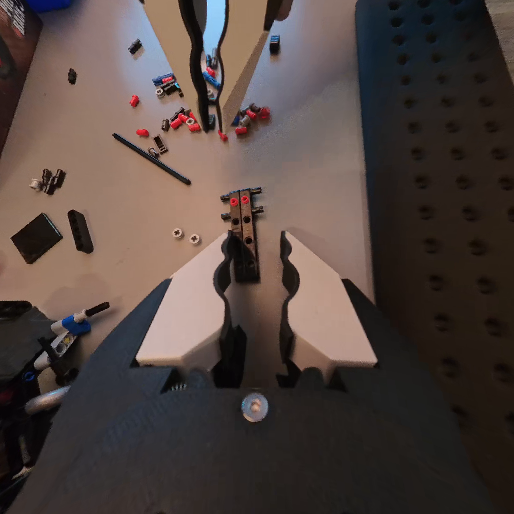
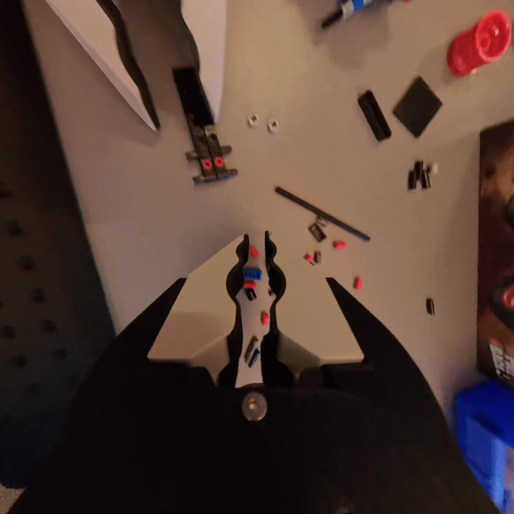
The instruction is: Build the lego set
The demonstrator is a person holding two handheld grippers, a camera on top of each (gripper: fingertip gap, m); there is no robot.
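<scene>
**Beam assembly lies between the spread left fingers**

On the table (image 1: 306,167), the left gripper (image 1: 254,236) gapes wide around the black beam assembly (image 1: 244,230), gripping nothing. The right gripper (image 2: 256,236), nearly closed and empty, hovers over scattered red pins (image 2: 253,251)

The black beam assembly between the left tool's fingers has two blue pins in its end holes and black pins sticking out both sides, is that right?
Not quite: the two pins set in the end holes of the black beam assembly are red, not blue, as the left wrist view shows. The rest holds: it lies between the fingers of the left tool, with black pins sticking out both sides.
</scene>
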